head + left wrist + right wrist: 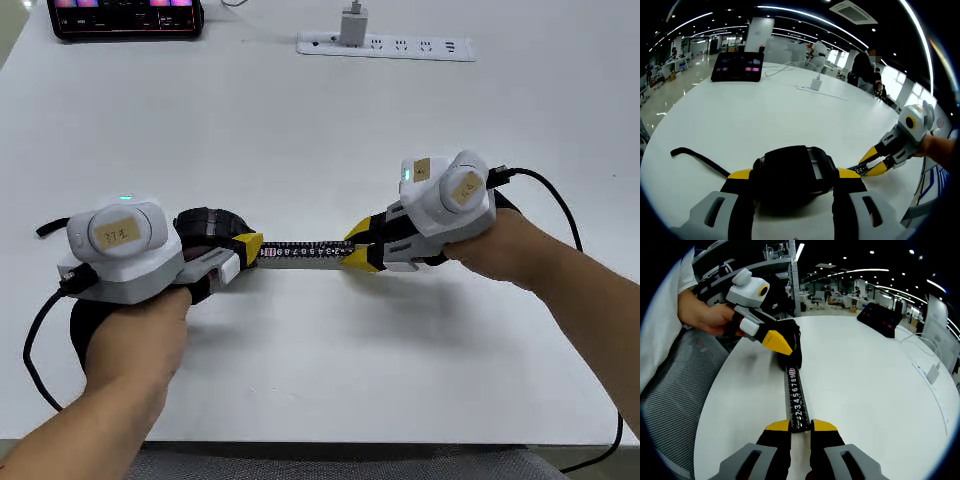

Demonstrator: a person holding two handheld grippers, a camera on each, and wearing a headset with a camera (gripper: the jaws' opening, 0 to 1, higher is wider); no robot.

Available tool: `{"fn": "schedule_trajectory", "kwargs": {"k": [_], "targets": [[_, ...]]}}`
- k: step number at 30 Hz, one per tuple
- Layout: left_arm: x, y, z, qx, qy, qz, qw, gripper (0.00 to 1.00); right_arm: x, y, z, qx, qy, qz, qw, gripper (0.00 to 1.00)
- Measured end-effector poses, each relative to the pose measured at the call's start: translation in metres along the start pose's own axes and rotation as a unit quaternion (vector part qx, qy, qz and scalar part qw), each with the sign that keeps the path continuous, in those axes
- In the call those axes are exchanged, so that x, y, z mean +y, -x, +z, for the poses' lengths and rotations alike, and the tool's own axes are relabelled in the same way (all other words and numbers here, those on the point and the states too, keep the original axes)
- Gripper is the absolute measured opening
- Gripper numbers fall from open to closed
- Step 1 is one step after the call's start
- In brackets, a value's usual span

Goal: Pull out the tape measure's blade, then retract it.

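The left hand-held gripper (238,252) clamps the black rounded tape-measure case (208,228), the right hand-held gripper (360,246) pinches its black numbered blade (300,250), stretched horizontally mid-frame.

Head view looks down and forward from above the near edge of the white table (300,120), with the left gripper (240,255) and right gripper (360,246) close in the lower half and a power strip (400,45) and tablet (125,15) far off along the top. The left gripper view sits low, hard against the tape measure (792,172), facing the right gripper at right. The right gripper view looks back along the blade (796,397) toward the left gripper, upper left. All three views share the blade and the tablet.
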State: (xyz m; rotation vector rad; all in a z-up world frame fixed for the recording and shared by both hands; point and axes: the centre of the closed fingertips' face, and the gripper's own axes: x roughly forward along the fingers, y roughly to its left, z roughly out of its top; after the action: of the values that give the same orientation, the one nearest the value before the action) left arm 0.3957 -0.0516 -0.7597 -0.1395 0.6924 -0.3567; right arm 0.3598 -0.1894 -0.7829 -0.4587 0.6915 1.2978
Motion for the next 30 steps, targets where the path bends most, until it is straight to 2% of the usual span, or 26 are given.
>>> {"fn": "schedule_trajectory", "kwargs": {"k": [30], "targets": [[0.000, 0.000, 0.000, 0.000, 0.006, -0.004, 1.0000, 0.58, 0.002, -0.028, 0.024, -0.022, 0.005, 0.013, 0.9997, 0.10]]}}
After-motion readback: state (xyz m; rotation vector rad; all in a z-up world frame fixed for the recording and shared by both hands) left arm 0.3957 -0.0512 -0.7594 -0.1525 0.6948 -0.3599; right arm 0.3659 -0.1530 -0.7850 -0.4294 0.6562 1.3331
